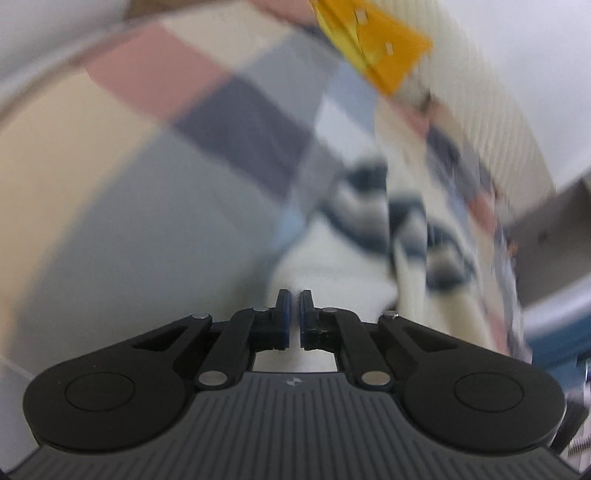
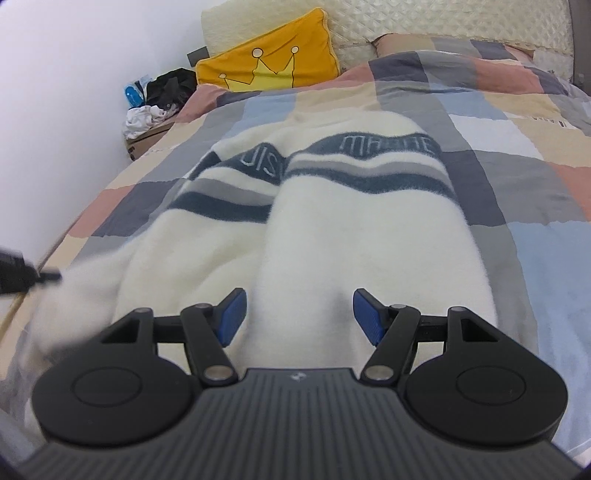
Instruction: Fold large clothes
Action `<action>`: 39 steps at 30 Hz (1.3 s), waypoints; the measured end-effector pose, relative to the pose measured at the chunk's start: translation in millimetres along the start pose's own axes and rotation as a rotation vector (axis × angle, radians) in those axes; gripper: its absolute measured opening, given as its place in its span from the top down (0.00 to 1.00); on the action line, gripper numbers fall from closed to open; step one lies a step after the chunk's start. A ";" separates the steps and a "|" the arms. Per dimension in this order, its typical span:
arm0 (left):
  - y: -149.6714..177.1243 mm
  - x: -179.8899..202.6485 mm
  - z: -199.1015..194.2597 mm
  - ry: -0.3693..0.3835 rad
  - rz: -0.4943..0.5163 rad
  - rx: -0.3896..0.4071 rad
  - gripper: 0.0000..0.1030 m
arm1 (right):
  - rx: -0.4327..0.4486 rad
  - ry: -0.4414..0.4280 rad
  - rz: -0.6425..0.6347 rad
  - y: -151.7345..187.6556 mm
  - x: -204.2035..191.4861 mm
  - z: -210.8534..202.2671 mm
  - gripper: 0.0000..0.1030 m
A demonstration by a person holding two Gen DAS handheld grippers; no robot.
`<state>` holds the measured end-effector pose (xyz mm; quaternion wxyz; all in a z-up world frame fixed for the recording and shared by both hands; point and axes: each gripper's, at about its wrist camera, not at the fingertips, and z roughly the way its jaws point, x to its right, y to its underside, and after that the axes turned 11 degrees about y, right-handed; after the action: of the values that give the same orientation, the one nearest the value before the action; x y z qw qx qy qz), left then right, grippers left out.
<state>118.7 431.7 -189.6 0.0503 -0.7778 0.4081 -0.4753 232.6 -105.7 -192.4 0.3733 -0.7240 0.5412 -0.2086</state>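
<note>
A fluffy white sweater (image 2: 354, 229) with dark blue and grey stripes lies on the checked bedspread (image 2: 517, 162), partly folded with two long lobes side by side. My right gripper (image 2: 299, 314) is open, its blue pads on either side of the sweater's near white edge. My left gripper (image 1: 295, 314) is shut on a corner of the white sweater (image 1: 332, 266); the left wrist view is blurred. In the right wrist view the left gripper (image 2: 22, 275) shows at the left edge, holding the sweater's blurred left corner.
A yellow pillow (image 2: 269, 62) with a crown print leans at the padded headboard (image 2: 424, 18). A cardboard box (image 2: 147, 140) with dark and white clothes stands beside the bed by the white wall. The bed's left edge (image 2: 48, 254) runs near the left gripper.
</note>
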 end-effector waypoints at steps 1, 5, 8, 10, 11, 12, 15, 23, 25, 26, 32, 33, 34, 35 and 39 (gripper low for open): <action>-15.3 -0.4 -9.3 -0.013 0.000 0.036 0.95 | -0.002 0.002 -0.008 0.2 -2.3 0.2 0.36; -74.4 -1.7 -36.2 -0.074 0.006 0.152 0.95 | -0.015 0.010 -0.032 0.2 -9.4 3.2 0.33; -122.0 -2.7 -47.2 -0.118 0.019 0.219 0.95 | -0.024 0.015 -0.037 -1.0 -11.2 6.5 0.33; -148.2 -0.6 -47.5 -0.160 0.056 0.243 0.95 | -0.030 0.020 -0.035 -1.8 -11.6 8.9 0.33; -160.5 -2.4 -46.1 -0.182 0.067 0.252 0.95 | -0.034 0.021 -0.032 -2.1 -11.6 9.9 0.33; -173.0 -5.0 -42.7 -0.201 0.068 0.258 0.95 | -0.037 0.022 -0.028 -2.8 -10.6 11.0 0.33; -206.0 -16.9 -29.5 -0.265 0.091 0.265 0.96 | -0.051 0.025 -0.015 -3.5 -8.6 14.3 0.33; -227.5 -86.2 40.5 -0.441 0.069 0.216 0.96 | -0.099 0.070 -0.040 -1.2 -12.1 27.7 0.34; -220.0 -104.9 56.8 -0.456 0.047 0.189 0.95 | -0.105 0.080 -0.053 -0.4 -13.8 30.4 0.34; -217.5 -113.1 64.0 -0.459 0.036 0.173 0.95 | -0.107 0.084 -0.054 -0.2 -14.0 31.9 0.34; -203.8 -129.7 81.7 -0.442 -0.007 0.155 0.95 | -0.115 0.092 -0.053 -0.6 -13.3 33.4 0.34; -202.9 -129.2 80.6 -0.430 -0.025 0.151 0.95 | -0.115 0.088 -0.045 -1.4 -12.8 32.2 0.33; -202.0 -127.6 78.9 -0.426 -0.039 0.140 0.94 | -0.116 0.081 -0.030 -2.3 -11.1 31.6 0.33; -201.0 -122.8 77.4 -0.432 -0.049 0.134 0.92 | -0.120 0.073 -0.015 -3.1 -9.0 31.0 0.33; -188.7 -87.2 63.8 -0.390 -0.047 0.127 0.55 | -0.114 0.049 0.019 -4.9 -3.8 25.2 0.33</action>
<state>260.6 596.4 -197.2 0.1662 -0.8597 0.3418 -0.3413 252.3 -93.5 -204.3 0.3202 -0.7337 0.5679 -0.1916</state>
